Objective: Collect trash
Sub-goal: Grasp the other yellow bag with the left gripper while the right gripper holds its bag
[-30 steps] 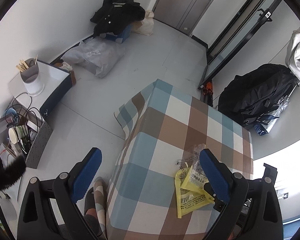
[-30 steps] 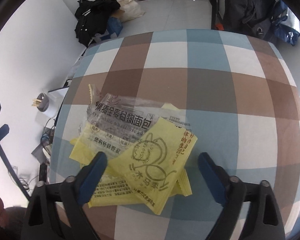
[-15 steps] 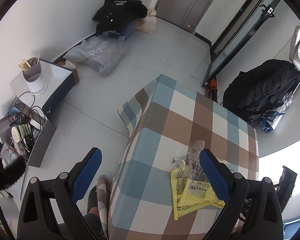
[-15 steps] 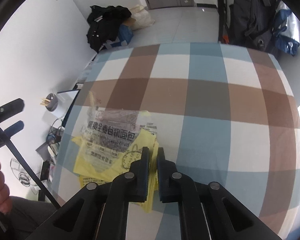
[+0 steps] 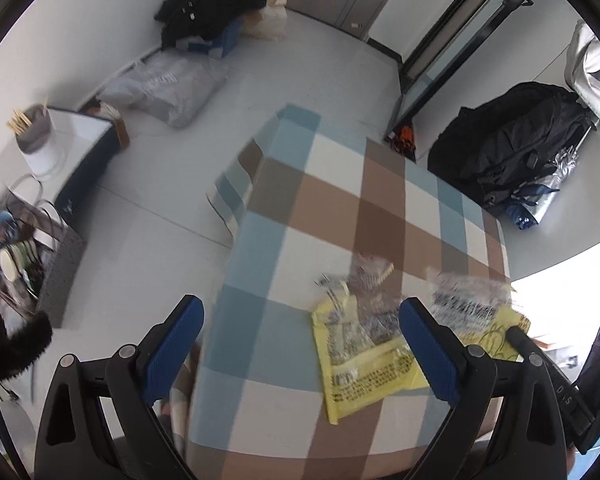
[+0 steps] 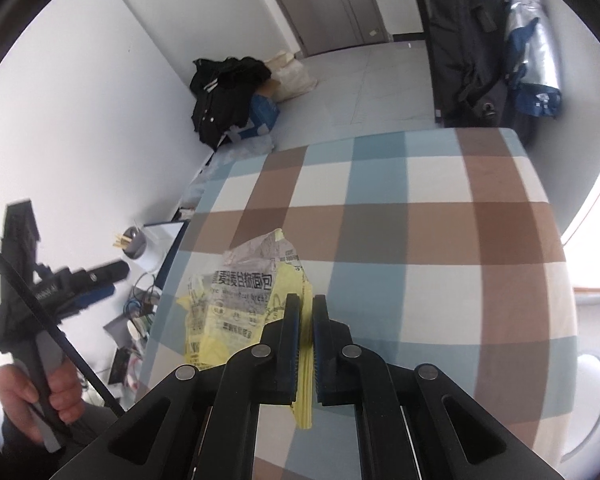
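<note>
My right gripper point(image 6: 306, 312) is shut on a bundle of yellow wrappers point(image 6: 224, 328) with a clear printed bread bag point(image 6: 252, 272) and holds it lifted above the checked tablecloth point(image 6: 420, 216). In the left wrist view the lifted bundle point(image 5: 472, 312) hangs blurred at the right, and another yellow wrapper with clear plastic point(image 5: 360, 356) lies on the tablecloth point(image 5: 300, 220) near its front edge. My left gripper point(image 5: 300, 344) is open and empty, hovering over the table's near left corner.
A grey floor lies left of the table. A white cup with sticks point(image 5: 36, 140) stands on a low box, and a cluttered bin point(image 5: 24, 264) sits at the left. Black clothes point(image 5: 208, 4), a plastic bag point(image 5: 172, 84) and a black backpack point(image 5: 516, 136) lie around the room.
My right gripper closed on the yellow wrappers and bread bag, then lifted them off the cloth. One wrapper stayed on the table. My left gripper stayed open and shifted slightly.
</note>
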`<state>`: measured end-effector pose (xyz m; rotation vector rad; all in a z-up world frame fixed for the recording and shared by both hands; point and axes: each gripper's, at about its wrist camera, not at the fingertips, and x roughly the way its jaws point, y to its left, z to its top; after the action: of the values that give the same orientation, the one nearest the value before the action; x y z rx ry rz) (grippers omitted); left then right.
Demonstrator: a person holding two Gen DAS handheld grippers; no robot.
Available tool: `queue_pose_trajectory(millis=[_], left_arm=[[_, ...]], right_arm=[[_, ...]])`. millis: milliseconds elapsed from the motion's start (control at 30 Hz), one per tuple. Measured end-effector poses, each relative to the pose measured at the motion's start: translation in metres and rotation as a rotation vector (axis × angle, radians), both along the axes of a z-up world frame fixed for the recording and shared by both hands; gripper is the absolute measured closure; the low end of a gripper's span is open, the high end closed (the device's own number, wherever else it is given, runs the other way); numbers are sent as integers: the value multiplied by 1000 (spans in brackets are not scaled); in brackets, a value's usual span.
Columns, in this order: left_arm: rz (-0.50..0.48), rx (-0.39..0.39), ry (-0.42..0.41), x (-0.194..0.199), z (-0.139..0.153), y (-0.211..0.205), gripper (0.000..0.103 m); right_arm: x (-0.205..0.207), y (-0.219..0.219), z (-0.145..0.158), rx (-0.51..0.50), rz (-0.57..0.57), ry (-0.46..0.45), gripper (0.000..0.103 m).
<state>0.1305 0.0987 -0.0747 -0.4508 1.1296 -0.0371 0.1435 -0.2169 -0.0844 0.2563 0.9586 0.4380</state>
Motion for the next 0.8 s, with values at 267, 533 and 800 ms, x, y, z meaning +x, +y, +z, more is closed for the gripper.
queue_pose_trajectory(millis=[267,533,800], left_arm=[[-66,95,79,-1,-24,-34,7],[-164,205,82,-7,-34,-64,7],[-193,293,89,-10,-38,-77,9]], right_arm=[[-8,-50,9,31,-101,-31,98],[-13,-74,9,51,-113,-32,98],[-19,-83,12,81,-112,-28,98]])
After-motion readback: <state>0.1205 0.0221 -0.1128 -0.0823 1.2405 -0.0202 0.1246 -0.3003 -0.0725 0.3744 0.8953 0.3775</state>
